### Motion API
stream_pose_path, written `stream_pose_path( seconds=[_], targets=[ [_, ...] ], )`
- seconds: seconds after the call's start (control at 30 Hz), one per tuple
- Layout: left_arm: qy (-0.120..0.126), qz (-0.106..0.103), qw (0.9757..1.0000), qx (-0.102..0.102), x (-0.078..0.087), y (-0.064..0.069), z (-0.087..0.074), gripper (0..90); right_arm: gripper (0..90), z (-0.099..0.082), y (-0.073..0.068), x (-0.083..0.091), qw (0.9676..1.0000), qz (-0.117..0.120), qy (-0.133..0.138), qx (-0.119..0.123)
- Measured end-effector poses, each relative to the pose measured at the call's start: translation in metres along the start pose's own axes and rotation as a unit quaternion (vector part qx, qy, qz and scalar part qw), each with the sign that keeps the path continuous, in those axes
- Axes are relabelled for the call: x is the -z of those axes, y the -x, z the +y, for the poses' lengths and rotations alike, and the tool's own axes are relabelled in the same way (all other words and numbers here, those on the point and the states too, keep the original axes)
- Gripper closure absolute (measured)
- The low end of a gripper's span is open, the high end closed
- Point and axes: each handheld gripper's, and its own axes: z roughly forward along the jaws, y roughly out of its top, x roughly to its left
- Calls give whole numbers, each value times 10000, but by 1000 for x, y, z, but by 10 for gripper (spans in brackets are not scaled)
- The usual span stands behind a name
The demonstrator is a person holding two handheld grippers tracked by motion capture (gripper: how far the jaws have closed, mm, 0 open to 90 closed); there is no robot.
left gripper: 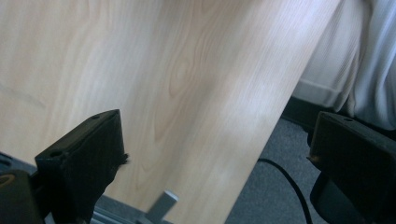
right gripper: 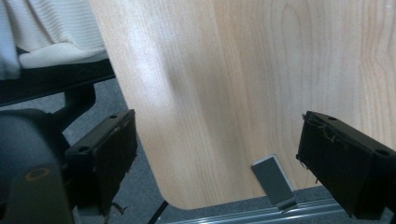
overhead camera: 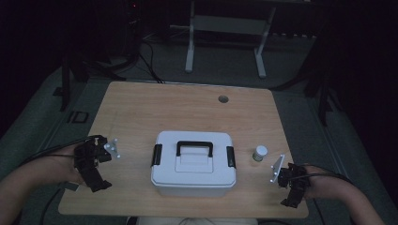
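Observation:
A white lidded box (overhead camera: 192,164) with a black handle (overhead camera: 194,148) and a black latch on each side stands at the front middle of the wooden table (overhead camera: 187,108). To its right stands a small jar (overhead camera: 259,153) with a white cap. My left gripper (overhead camera: 96,178) rests at the table's front left, well clear of the box. In the left gripper view it (left gripper: 219,154) is open over bare wood. My right gripper (overhead camera: 292,194) sits at the front right corner, in front of the jar. Its jaws (right gripper: 224,158) are open with nothing between them.
Both gripper views look across the table's front edge to grey floor and white cloth (right gripper: 51,32). A metal clip (right gripper: 275,182) sits under the table's corner. A cable hole (overhead camera: 223,99) marks the far side. A white stand (overhead camera: 225,28) is on the floor beyond.

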Motion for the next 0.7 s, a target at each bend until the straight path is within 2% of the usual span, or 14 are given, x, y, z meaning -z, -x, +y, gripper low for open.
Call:
stream_pose_path(
  seconds=[0.17,0.2,0.23,0.27,0.3,0.37,0.43,0.47,0.5,0.6,0.7],
  targets=[
    [96,15,9996,-280,13,-1,25,32,118,1,-1,0,10000,15,-46,47],
    [96,15,9996,-280,13,-1,25,32,118,1,-1,0,10000,15,-46,47],
    [133,-14,9992,-371,16,-2,35,32,135,1,-1,1,10000,6,-26,71],
    [133,-14,9992,-371,16,-2,35,33,135,1,-1,1,10000,6,-26,71],
    [143,15,9987,-484,18,-3,45,45,135,2,-1,1,10000,-12,-7,79],
    [174,27,9982,-567,19,-3,57,45,135,2,-1,1,10000,-32,-3,92],
    [186,20,9977,-650,20,-3,68,45,135,2,0,2,10000,-35,22,81],
    [186,20,9977,-650,20,-3,68,45,135,3,-1,2,9999,-51,28,103],
    [186,22,9970,-757,21,-4,78,45,135,3,-1,2,9999,-53,32,102],
    [208,-3,9964,-822,21,-3,86,45,135,2,-1,2,9999,-36,45,102],
    [200,13,9949,-991,24,-4,104,46,135,2,-1,1,9999,-30,57,97]
  ],
)
